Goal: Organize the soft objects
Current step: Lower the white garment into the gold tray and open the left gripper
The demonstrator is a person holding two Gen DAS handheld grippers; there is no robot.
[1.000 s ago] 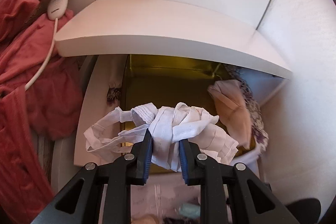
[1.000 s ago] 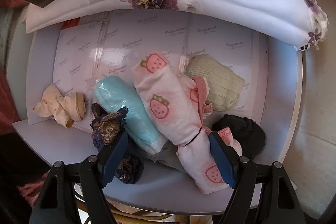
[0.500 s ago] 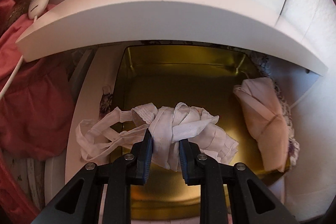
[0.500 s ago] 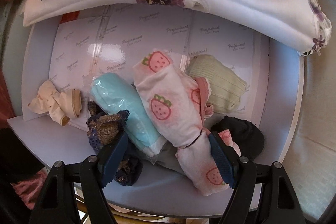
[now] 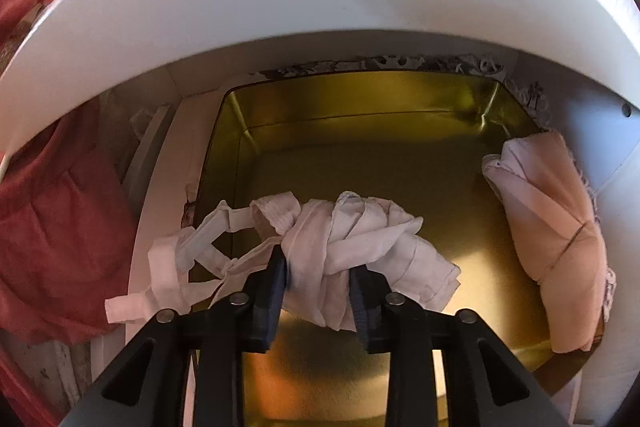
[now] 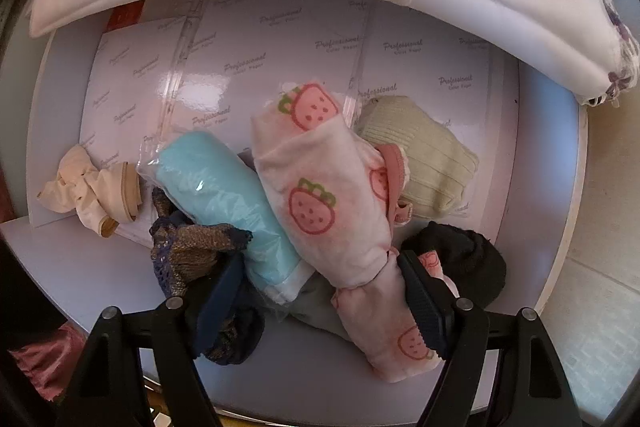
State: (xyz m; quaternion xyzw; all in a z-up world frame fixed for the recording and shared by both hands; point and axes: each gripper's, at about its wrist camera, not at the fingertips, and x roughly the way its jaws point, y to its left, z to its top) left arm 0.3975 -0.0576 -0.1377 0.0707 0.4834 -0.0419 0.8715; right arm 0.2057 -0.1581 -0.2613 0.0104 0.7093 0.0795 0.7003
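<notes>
Presently, your left hand-held gripper (image 5: pixel 318 273) has just been opening, its jaws now slack around the white knotted garment (image 5: pixel 352 239) that hangs over the gold tin (image 5: pixel 360 131), beside a folded peach garment (image 5: pixel 556 227). Your right hand-held gripper (image 6: pixel 320 297) stands wide apart above the strawberry-print bundle (image 6: pixel 324 187) and blue packet (image 6: pixel 224 195) on the shelf (image 6: pixel 80 267), gripping nothing.

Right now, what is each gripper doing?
Left gripper: just been opening, white knotted cloth between the jaws.
Right gripper: open over the pile, holding nothing.
</notes>
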